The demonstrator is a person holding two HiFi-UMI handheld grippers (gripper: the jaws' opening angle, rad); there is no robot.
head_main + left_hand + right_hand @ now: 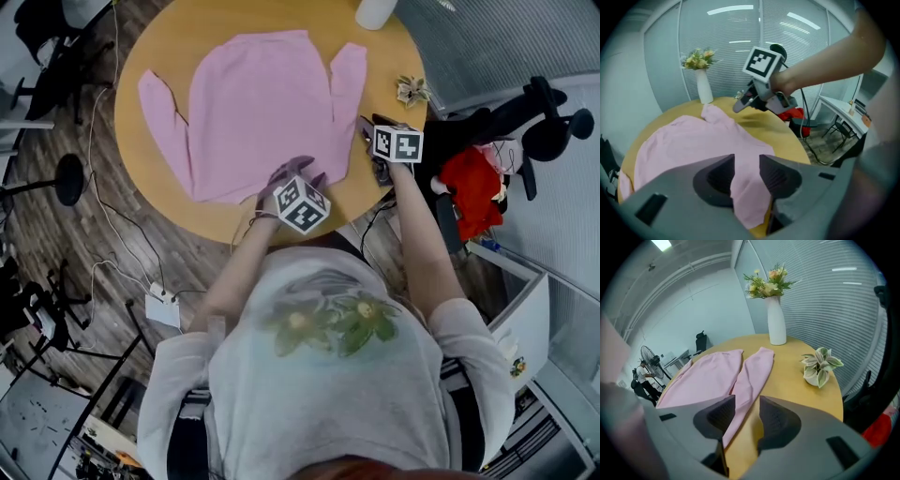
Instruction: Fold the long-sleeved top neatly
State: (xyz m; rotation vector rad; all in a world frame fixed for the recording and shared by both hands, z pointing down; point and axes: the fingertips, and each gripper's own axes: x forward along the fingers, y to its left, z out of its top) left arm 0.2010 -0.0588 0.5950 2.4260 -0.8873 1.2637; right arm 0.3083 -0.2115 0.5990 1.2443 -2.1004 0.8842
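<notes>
1 top (253, 112), 1 vase (776, 322); L gripper (746, 164), R gripper (747, 405) jaws apart.

A pale pink long-sleeved top (258, 112) of soft fabric is spread flat and unfolded on a round wooden table (178, 42). Its body is laid open and smooth, with few wrinkles. At the left of the head view one sleeve (161, 111) is angled outward, and a thin wedge of table is seen between it and the body. The other sleeve (347, 89) is laid straight along the right side, just beside the body, with its end pointed away from the person. The top's nearest edge is found close to the table's near rim.
</notes>
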